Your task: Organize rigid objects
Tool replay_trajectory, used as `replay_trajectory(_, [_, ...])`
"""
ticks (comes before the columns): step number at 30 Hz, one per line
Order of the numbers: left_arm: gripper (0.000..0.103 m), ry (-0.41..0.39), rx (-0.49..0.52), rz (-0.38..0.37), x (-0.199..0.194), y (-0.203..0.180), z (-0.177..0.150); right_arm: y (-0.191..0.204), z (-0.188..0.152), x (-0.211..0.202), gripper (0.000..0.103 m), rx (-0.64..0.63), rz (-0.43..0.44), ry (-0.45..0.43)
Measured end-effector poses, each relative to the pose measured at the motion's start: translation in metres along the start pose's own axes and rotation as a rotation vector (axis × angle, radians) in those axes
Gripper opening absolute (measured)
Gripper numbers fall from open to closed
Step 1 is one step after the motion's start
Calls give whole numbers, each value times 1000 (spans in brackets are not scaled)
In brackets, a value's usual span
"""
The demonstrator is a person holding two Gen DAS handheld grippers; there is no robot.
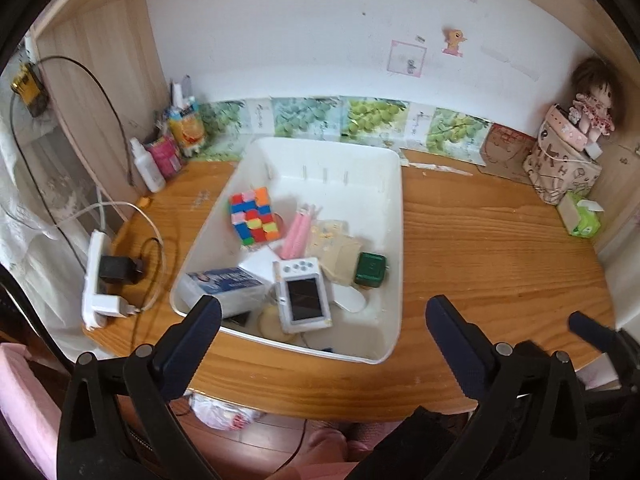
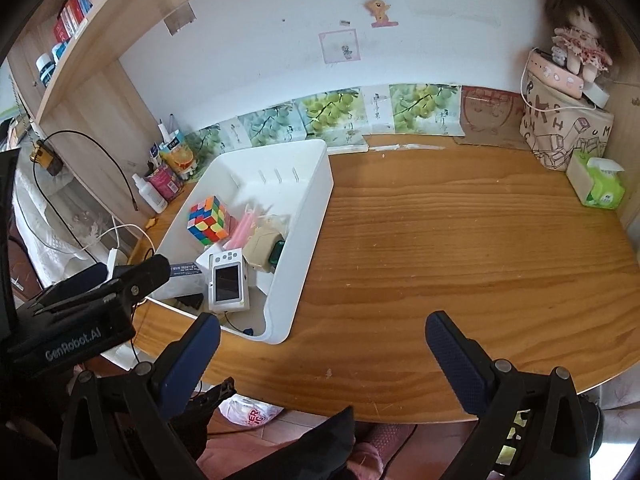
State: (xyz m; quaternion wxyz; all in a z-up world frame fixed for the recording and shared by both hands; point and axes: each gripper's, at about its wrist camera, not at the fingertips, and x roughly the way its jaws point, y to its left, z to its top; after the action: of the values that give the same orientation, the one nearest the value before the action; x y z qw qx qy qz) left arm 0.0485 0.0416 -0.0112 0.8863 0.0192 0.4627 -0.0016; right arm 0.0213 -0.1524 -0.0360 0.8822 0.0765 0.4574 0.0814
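A white rectangular plastic bin (image 1: pixel 390 208) sits on the wooden surface (image 1: pixel 500 248), toward its left side, and holds the rigid objects: a multicoloured puzzle cube (image 1: pixel 253 216) leaning near the left wall, a pink ribbed tube-like item (image 1: pixel 296 234) just beside it, a white handheld device with a dark screen (image 1: pixel 304 296) lying face up near the front, a small dark green square box (image 1: pixel 370 269) against the right wall, and a clear flat box with a blue label (image 1: pixel 224 286) in the front left corner. The left hand-held gripper (image 1: pixel 322 320) hangs above the bin's near edge, jaws spread wide and released, nothing between them. The right hand-held gripper (image 2: pixel 322 336) hovers over bare wood to the right of the bin, likewise spread and empty.
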Motion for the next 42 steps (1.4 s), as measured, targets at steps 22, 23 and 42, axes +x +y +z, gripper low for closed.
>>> replay_trajectory(22, [102,-34,15,-7,6,14,10,16,12,24,103,1,-49,58])
replay_trajectory(23, [102,-33,14,-7,7,13,10,17,12,25,103,1,-51,61])
replay_trajectory(42, [102,-46,44,-25,7,14,12,14,8,32,103,16,-66,122])
